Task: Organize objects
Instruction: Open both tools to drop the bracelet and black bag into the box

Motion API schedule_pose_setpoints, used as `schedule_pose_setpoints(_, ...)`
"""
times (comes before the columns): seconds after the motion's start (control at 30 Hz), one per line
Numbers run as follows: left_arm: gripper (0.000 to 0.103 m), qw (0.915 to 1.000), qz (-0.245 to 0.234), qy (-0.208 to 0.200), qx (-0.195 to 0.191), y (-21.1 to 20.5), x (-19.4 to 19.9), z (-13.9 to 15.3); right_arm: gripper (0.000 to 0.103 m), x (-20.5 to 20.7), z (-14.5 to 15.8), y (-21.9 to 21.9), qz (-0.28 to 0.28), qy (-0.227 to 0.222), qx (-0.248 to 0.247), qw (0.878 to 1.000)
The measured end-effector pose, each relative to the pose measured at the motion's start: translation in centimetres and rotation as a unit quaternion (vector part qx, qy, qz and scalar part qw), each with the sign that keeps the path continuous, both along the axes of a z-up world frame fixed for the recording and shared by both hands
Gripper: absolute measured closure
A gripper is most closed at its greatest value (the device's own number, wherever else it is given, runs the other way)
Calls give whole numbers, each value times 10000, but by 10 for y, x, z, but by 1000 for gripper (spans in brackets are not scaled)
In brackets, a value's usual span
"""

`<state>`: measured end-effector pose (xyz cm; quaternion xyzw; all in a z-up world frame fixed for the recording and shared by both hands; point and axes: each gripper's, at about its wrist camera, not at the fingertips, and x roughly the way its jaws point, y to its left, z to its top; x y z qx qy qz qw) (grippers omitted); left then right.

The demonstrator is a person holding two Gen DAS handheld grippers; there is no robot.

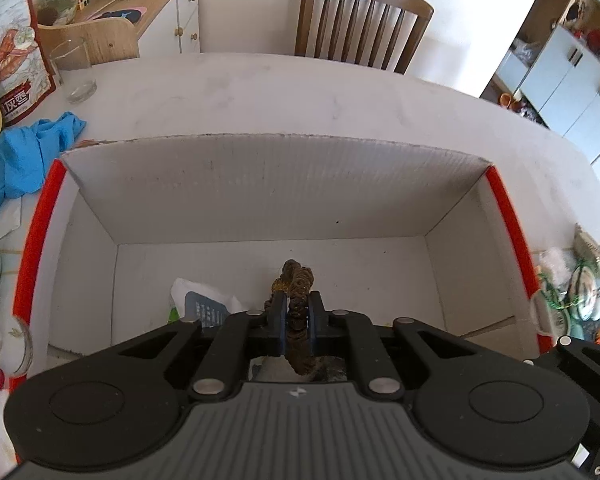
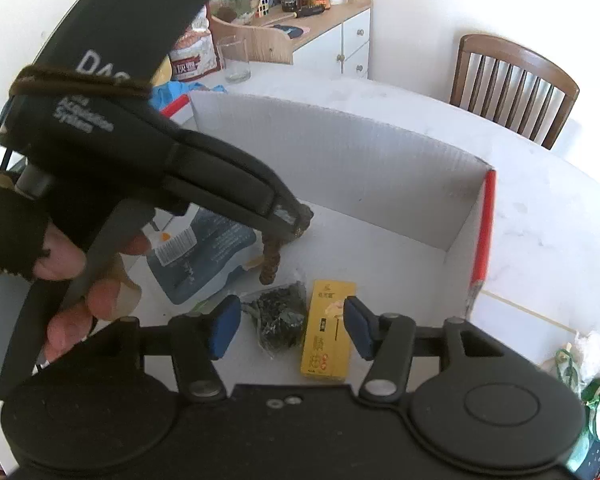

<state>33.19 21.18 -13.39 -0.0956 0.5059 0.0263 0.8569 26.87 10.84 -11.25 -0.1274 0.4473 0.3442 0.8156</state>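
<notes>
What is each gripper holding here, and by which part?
Left gripper: brown twisted rope-like piece, pinched near mid-length. Right gripper: open, holding nothing.

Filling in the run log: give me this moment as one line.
left gripper: shut on brown rope, over white box | right gripper: jaws open, above yellow packet lying in box

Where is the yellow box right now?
In the right wrist view, the yellow box lies on the floor of the white cardboard box, right of a dark bag, between the open right gripper fingers.
</notes>
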Motion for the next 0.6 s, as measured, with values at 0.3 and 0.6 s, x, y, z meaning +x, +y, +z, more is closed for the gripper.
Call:
schedule_pose_setpoints(0.3, 93, 9994, -41, -331, -114, -3, -18, 28, 43, -9, 24, -28, -119, -169, 347, 9992)
schedule_pose_setpoints(0.6, 89, 9975, -58, -687, -162, -12, -42, 49, 37, -14, 54, -66, -195, -352, 719, 9966)
